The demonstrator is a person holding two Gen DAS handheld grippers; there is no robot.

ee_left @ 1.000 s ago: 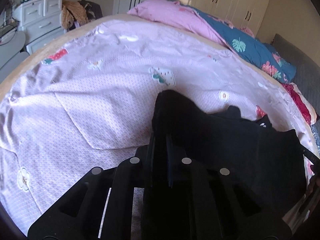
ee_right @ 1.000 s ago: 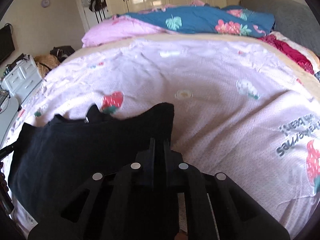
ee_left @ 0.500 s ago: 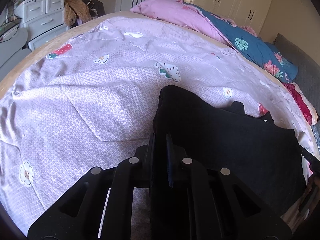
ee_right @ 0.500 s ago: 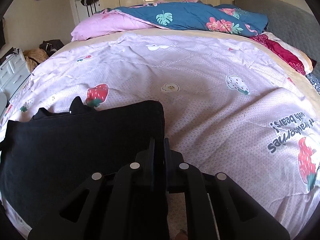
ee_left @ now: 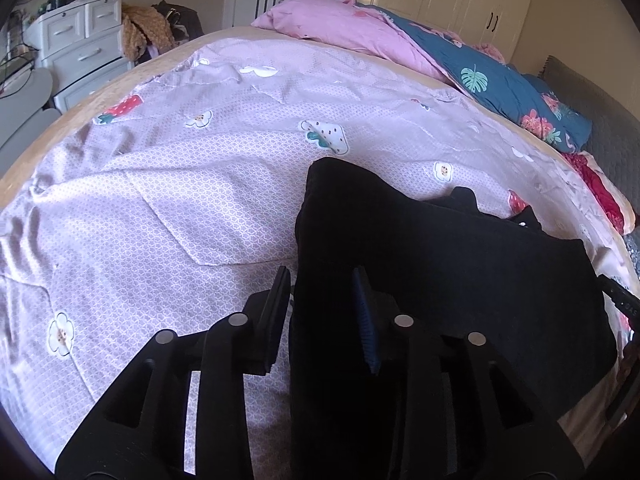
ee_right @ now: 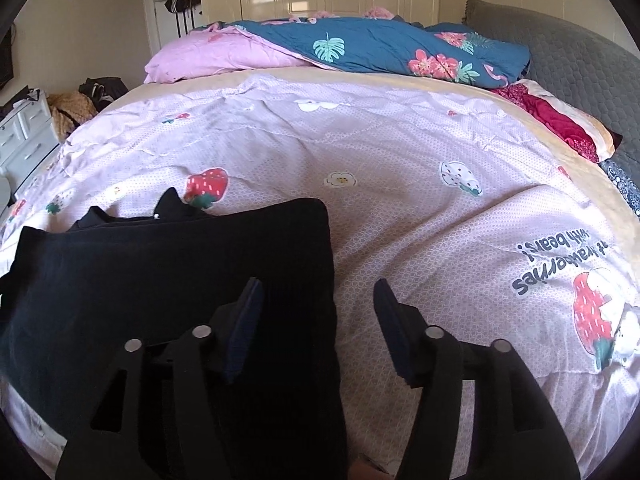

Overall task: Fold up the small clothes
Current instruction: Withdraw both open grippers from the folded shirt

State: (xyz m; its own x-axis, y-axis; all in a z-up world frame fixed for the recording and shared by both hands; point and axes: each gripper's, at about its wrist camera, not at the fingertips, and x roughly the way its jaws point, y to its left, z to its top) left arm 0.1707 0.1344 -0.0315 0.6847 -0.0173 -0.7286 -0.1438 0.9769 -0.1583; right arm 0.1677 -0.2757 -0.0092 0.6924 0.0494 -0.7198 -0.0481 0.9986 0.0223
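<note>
A black garment (ee_left: 440, 264) lies folded flat on the lilac strawberry-print quilt (ee_left: 180, 184). My left gripper (ee_left: 322, 316) is open, its jaws on either side of the garment's left edge, holding nothing. In the right wrist view the same garment (ee_right: 168, 276) lies at lower left. My right gripper (ee_right: 316, 328) is open over the garment's right edge, its left finger (ee_right: 244, 328) above the cloth and its right finger (ee_right: 396, 336) above the quilt. A small black part of the garment (ee_right: 170, 202) sticks out behind the fold.
A pink duvet (ee_left: 348, 32) and a teal floral duvet (ee_right: 380, 48) are piled at the bed's far side. A red cloth (ee_right: 560, 120) and grey headboard (ee_right: 568, 60) are at right. White drawers (ee_left: 84, 48) stand off the bed's left.
Both grippers were shut on the garment's corners and have opened, releasing it. The garment has come down to lie flat on the quilt.
</note>
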